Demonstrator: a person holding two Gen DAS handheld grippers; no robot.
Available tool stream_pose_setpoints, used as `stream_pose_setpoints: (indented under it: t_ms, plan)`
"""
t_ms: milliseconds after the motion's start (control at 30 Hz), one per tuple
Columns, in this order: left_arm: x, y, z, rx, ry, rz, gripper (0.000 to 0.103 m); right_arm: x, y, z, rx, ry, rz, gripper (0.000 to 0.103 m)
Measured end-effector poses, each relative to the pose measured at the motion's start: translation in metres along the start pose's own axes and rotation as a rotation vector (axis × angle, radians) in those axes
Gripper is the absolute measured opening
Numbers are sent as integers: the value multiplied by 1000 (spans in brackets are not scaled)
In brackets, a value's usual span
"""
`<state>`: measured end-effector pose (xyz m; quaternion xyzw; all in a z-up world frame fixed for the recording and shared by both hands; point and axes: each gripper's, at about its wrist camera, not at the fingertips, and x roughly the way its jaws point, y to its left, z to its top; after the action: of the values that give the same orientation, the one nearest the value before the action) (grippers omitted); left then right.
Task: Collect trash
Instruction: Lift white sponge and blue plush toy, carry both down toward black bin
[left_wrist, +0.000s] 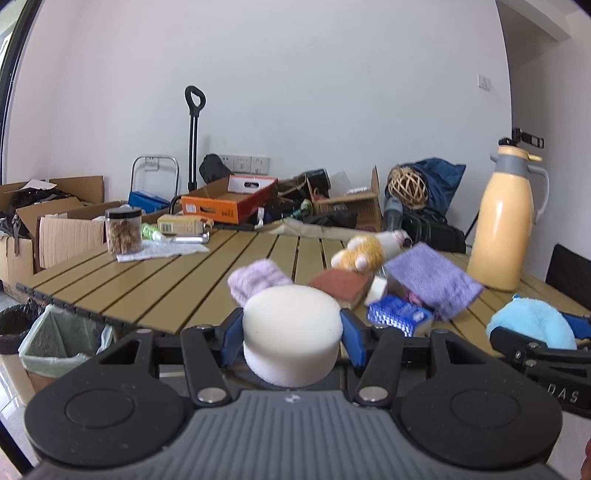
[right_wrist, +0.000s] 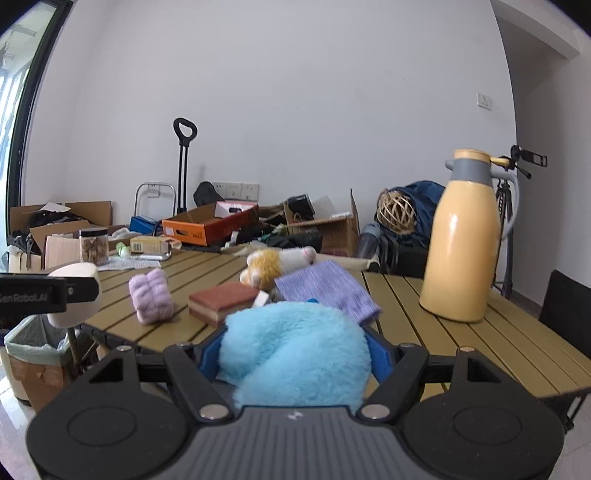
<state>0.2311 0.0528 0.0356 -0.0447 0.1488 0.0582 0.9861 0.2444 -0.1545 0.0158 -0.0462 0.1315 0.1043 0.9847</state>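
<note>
The white sponge (left_wrist: 291, 332) sits pinched in the left gripper (left_wrist: 291, 334); the blue fluff (right_wrist: 295, 354) is clamped in the right gripper (right_wrist: 295, 356). The lined bin (left_wrist: 55, 339) lies low and left of the table (left_wrist: 166, 280), nearer the left hand.

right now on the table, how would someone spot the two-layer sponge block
Find the slatted wooden table with the tall yellow jug. Left of the jug, past the purple cloth, lies the sponge block. Among soft, fuzzy neighbours, it alone is a flat brick with a rust-red top over a tan layer.
</note>
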Motion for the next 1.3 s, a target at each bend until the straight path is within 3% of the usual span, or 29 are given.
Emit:
stream_pose_setpoints:
  t_ms: [633,1300]
  plan:
    - [-19,2,-65,85,196,4,55,-32,-5,-63,9,197,-6,75]
    - [21,12,-129,127,407,32,55,9,-7,-136,45,490,-3,75]
